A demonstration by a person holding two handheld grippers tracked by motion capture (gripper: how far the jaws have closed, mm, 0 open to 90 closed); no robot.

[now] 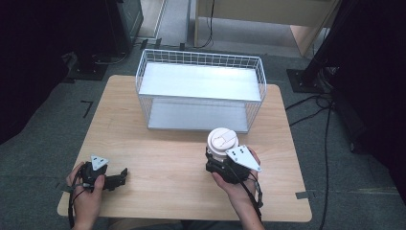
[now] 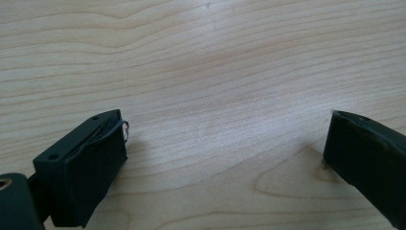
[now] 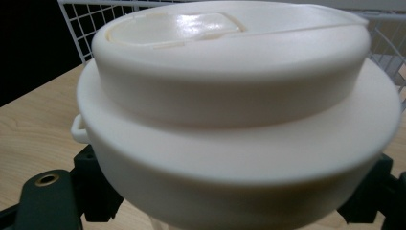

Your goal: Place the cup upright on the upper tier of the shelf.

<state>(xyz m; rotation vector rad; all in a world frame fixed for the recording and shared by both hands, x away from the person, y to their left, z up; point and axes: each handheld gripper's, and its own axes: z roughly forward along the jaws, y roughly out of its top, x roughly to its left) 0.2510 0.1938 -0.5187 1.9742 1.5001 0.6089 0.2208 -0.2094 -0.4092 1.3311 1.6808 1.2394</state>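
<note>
A cream cup with a flip-top lid (image 1: 222,140) stands upright in my right gripper (image 1: 221,160), which is shut on it just in front of the wire basket (image 1: 201,59). In the right gripper view the lid (image 3: 239,91) looms close between the black jaws, with basket mesh behind it. Near the table's front left corner my left gripper (image 1: 118,178) lies low and open. In the left gripper view its two black fingers (image 2: 86,167) stand wide apart over bare wood, nothing between them (image 2: 225,148).
The white wire basket has a grey floor panel and a grey shelf, and takes up the back middle of the wooden table (image 1: 158,163). Cables (image 1: 316,108) run over the grey carpet at the right. Dark equipment stands at both back corners.
</note>
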